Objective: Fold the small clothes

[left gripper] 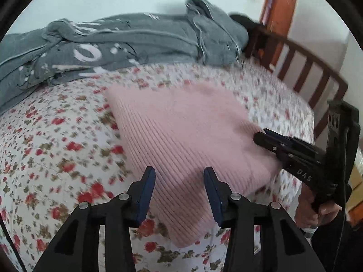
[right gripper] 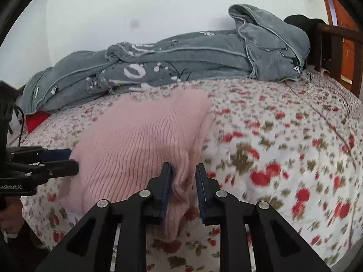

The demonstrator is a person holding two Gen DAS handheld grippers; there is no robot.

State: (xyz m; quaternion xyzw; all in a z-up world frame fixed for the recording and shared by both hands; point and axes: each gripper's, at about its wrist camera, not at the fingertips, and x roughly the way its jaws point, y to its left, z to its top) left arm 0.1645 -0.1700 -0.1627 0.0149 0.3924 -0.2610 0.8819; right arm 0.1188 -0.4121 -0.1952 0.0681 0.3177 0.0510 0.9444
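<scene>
A pink ribbed knit garment [left gripper: 179,133] lies folded into a rough rectangle on the floral bedspread [left gripper: 56,149]. My left gripper [left gripper: 179,181] is open, its jaws astride the garment's near edge. It also shows from the side in the right wrist view [right gripper: 72,162], at the garment's left edge. My right gripper [right gripper: 183,176] is open, with a bunched fold of the pink garment [right gripper: 136,145] between its jaws. In the left wrist view the right gripper [left gripper: 261,134] touches the garment's right edge.
A crumpled grey blanket [left gripper: 127,43] with white print lies along the far side of the bed by the wall. A dark wooden bed rail [left gripper: 317,77] runs on the right. Something red [right gripper: 36,120] pokes out under the blanket. An orange-brown door [left gripper: 279,6] stands beyond.
</scene>
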